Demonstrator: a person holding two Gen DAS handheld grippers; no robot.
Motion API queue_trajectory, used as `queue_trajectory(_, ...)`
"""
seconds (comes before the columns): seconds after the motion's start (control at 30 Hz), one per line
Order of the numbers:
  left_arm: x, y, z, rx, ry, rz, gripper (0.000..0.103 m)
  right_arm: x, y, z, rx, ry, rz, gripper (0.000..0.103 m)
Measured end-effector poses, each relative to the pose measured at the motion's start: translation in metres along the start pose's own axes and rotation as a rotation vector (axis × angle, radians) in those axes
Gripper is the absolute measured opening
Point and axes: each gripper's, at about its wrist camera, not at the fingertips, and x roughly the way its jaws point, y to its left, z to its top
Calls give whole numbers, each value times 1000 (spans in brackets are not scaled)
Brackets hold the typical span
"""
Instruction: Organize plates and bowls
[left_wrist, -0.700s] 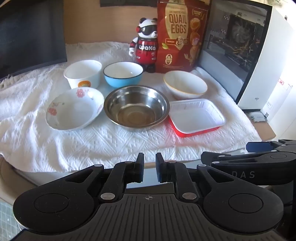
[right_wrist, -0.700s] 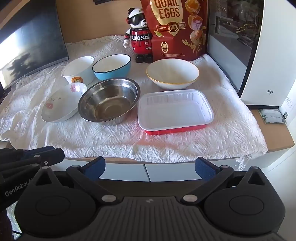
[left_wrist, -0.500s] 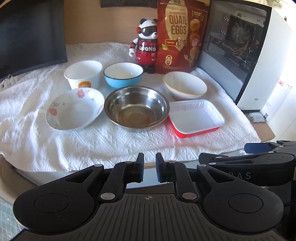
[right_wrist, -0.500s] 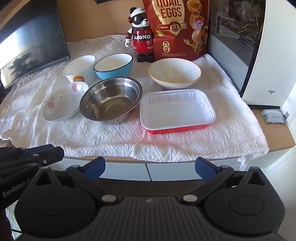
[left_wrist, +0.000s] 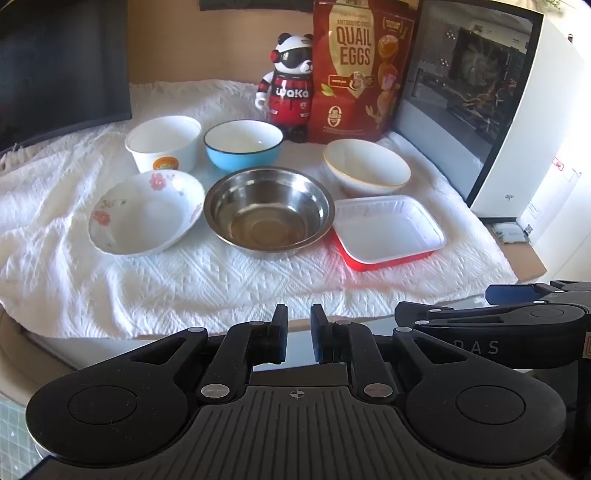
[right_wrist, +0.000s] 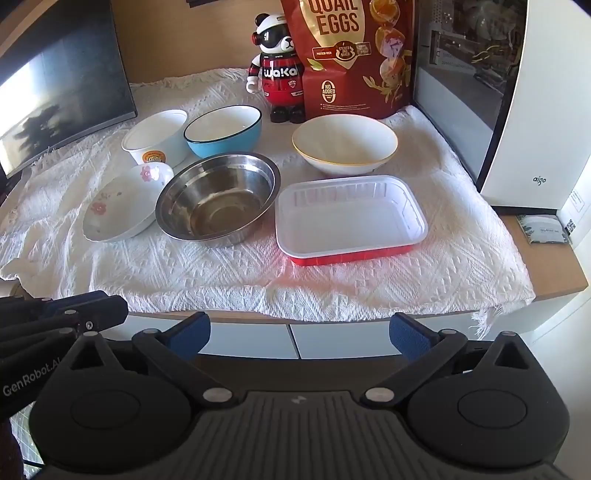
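Note:
On a white cloth (left_wrist: 221, 280) lie a floral plate (left_wrist: 144, 214), a steel bowl (left_wrist: 267, 216), a red tray with a white inside (left_wrist: 388, 232), a white cup-bowl (left_wrist: 164, 147), a blue bowl (left_wrist: 243, 146) and a cream bowl (left_wrist: 365, 168). The same dishes show in the right wrist view: steel bowl (right_wrist: 218, 199), red tray (right_wrist: 351, 218), floral plate (right_wrist: 122, 203). My left gripper (left_wrist: 298, 334) is nearly shut and empty, short of the table's front edge. My right gripper (right_wrist: 299, 332) is open and empty, in front of the red tray.
A panda figure (left_wrist: 288, 96) and a quail-egg bag (left_wrist: 360, 74) stand at the back. A dark monitor (left_wrist: 55, 66) is at the left, a white computer case (left_wrist: 517, 110) at the right. A small packet (right_wrist: 545, 229) lies on the bare wood by the case.
Both grippers have moved slightly forward toward the table. The jaws have kept their positions. The dishes have not moved.

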Motion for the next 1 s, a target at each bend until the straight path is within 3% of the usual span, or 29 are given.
queue_trajectory(1.0, -3, 3, -2, -16, 6, -5, 17, -1, 4, 0, -8, 2, 0, 103)
